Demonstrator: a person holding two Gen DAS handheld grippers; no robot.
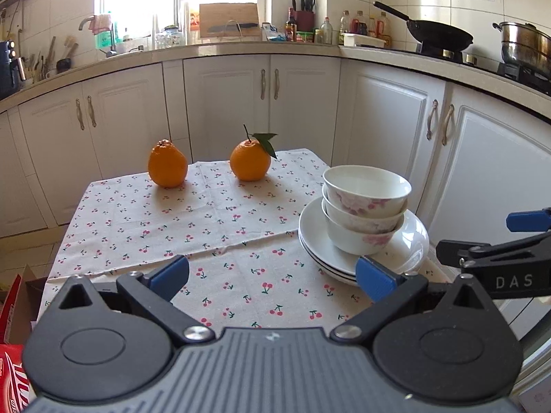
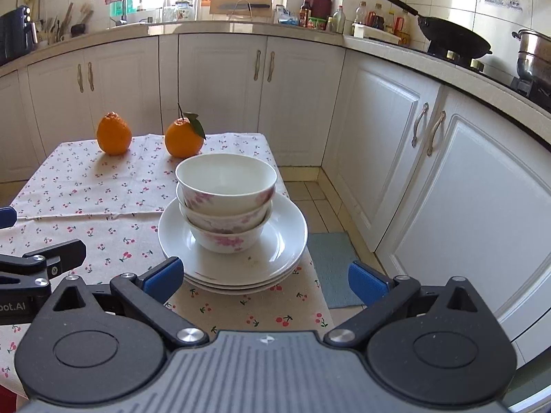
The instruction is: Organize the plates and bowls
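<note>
Three floral white bowls (image 1: 365,206) (image 2: 225,199) are nested upright on a stack of white plates (image 1: 413,241) (image 2: 286,237) at the right side of the cherry-print tablecloth (image 1: 206,227) (image 2: 86,206). My left gripper (image 1: 273,277) is open over bare cloth, its right blue pad just in front of the plates' near rim. My right gripper (image 2: 265,280) is open too, with the plates' near edge between its blue pads and nothing held. Each gripper shows at the edge of the other's view.
Two oranges (image 1: 167,163) (image 1: 250,160) sit at the table's far side, one with a leaf. White cabinets (image 2: 378,130) and a counter ring the table. A teal mat (image 2: 330,261) lies on the floor right of the table; a red box (image 1: 10,361) sits left.
</note>
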